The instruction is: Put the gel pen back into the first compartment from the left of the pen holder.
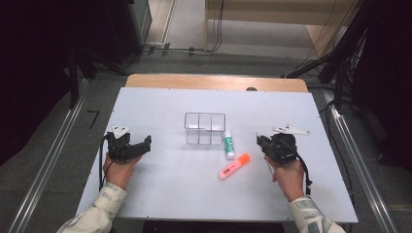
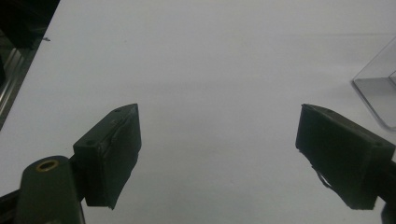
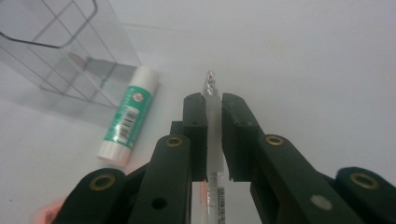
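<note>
Clamped between the narrow jaws of the right claw [image 3: 214,105] is a slim clear pen [image 3: 211,88], its long axis running straight along the jaws so that the tip pokes out past the pads and the barrel trails back under the claw's body. From that tip, the organizer [image 3: 70,51], a clear plastic box split into compartments, lies ahead and off to the left in the right gripper view, with a glue stick [image 3: 128,114] lying flat on the table [image 3: 303,70] between them, just beside the box. In the high view the same layout reads plainly: the right claw [image 1: 262,141] sits to the right of the organizer [image 1: 204,127], the glue stick [image 1: 228,144] lies against the box's near right corner, and an orange highlighter [image 1: 234,166] rests at a slant a little nearer the person. The left claw [image 1: 144,142] stands wide and holds nothing, its pads [image 2: 116,154] spread over bare table, to the left of the box and about as far from it as the right one is. Since the right claw carries the pen, the coming move is judged to be a sweep leftward over the glue stick, and the pen would likely need tipping upright to drop into a compartment.
</note>
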### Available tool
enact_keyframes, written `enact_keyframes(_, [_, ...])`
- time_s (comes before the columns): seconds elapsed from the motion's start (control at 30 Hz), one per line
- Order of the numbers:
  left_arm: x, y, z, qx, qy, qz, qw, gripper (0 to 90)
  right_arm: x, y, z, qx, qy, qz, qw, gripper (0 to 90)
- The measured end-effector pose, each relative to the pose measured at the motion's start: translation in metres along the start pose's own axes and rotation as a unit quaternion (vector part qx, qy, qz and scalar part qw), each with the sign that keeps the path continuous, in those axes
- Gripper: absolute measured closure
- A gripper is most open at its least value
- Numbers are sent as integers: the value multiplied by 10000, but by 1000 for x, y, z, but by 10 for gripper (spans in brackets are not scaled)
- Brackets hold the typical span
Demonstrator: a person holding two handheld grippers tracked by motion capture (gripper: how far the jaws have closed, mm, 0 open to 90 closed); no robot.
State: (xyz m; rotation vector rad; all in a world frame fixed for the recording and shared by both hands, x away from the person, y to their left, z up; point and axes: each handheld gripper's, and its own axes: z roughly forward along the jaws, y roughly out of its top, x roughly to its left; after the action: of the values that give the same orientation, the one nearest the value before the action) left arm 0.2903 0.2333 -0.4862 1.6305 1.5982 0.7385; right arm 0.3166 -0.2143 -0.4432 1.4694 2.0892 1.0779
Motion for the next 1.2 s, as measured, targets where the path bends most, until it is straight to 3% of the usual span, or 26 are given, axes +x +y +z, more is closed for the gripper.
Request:
enact_keyframes(0.67, [0,0,0,-17,-21,-10,10000,147,45,45,21,-176,378,-238,9988,789])
enact_keyframes(1.2, [1,0,0,-24,-38,-16,10000,147,68,64,37,-179,552,-275,9979,789])
